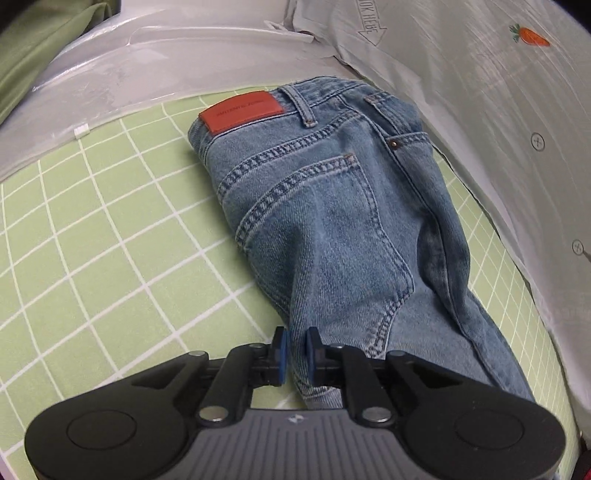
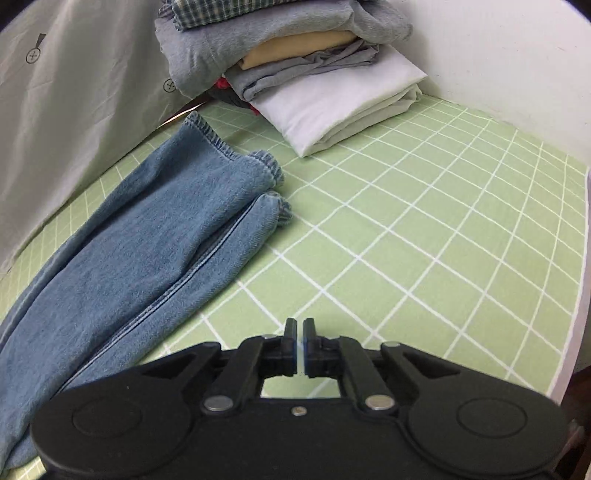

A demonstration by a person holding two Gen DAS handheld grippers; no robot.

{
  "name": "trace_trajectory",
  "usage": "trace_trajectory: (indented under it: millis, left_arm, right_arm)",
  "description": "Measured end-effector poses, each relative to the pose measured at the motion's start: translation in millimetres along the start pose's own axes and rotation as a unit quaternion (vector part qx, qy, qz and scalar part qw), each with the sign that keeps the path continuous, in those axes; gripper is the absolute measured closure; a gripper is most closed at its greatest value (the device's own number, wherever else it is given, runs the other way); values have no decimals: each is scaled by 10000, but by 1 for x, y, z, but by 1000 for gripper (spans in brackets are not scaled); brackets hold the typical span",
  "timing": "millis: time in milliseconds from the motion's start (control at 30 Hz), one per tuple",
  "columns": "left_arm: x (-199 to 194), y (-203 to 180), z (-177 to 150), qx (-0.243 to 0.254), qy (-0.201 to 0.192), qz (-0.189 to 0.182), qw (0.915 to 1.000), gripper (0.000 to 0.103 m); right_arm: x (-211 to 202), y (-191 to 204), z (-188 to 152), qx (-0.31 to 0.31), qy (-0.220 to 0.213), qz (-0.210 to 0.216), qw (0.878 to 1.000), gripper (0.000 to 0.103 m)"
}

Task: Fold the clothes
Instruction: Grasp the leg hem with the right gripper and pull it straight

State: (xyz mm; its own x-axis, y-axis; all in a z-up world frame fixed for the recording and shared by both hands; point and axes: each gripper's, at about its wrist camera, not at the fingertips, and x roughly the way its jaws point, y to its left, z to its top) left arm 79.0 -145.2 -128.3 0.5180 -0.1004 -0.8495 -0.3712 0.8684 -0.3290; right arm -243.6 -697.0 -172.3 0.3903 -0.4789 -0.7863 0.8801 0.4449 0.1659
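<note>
So the pair of light blue denim jeans (image 1: 332, 221) is lying flat on the green sheet with the white grid lines (image 1: 92, 229), folded lengthwise with one leg on top of the other. The waistband with its rust-red leather patch (image 1: 240, 110) is at the far end in the left wrist view, back pocket facing up. The left hand-held gripper (image 1: 296, 350) has its blue-padded fingers (image 1: 282, 350) clamped on a ridge of denim along the near edge, below the seat. The right hand-held gripper (image 2: 297, 347) is off to the side of the legs, fingers nearly together with nothing in them, hovering over bare sheet. Both leg hems (image 2: 258, 173) sit side by side, close to a stack of folded clothes (image 2: 295, 66) with a white folded piece at the bottom and a grey one and a checked one on top. A pale grey cloth with printed marks and a little orange carrot (image 1: 528, 35) runs along the far side of the jeans
</note>
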Motion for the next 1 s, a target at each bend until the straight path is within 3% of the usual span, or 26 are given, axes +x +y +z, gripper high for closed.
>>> trace_trajectory:
  millis: [100,200,400,467,533,567,700,800,867,900,967,1000]
  left_arm:
    - [-10,-4,-10,220,40,-40,9997,73]
    - [-14,-11,-20,391,79,-33,9992,57]
    - [2,-45,-43,497,152,208,9984,54]
    - [10,-48,-42,340,203,325,9987,53]
    - [11,-51,-42,350,205,444,9982,52]
    - [12,-53,-43,360,205,504,9979,51]
    - [13,-56,-44,536,216,715,9958,41]
    - [13,-55,-45,584,277,803,9947,35]
    - [14,-55,-44,640,320,890,9935,28]
    - [15,-55,-44,678,334,929,9928,26]
    - [15,-54,-43,676,353,953,9925,24]
    - [15,-54,-43,672,362,964,9924,23]
  right_arm:
    - [3,2,6,81,-53,258,9996,69]
    - [18,10,18,9,-65,295,9995,58]
    - [55,28,48,-336,-137,127,9993,45]
    - [66,31,61,-375,-121,186,9991,51]
    - [72,31,73,-269,-75,337,9990,83]
    - [73,31,78,-189,-60,420,9989,88]
    - [64,32,87,-252,-506,451,9974,96]
    - [56,32,92,-364,-859,389,9949,96]
    - [70,30,89,-459,-604,121,9970,93]
    - [67,33,86,-543,-679,-102,9962,87]
    - [63,38,80,-705,-827,-536,9926,64]
    - [59,39,79,-722,-898,-535,9919,45]
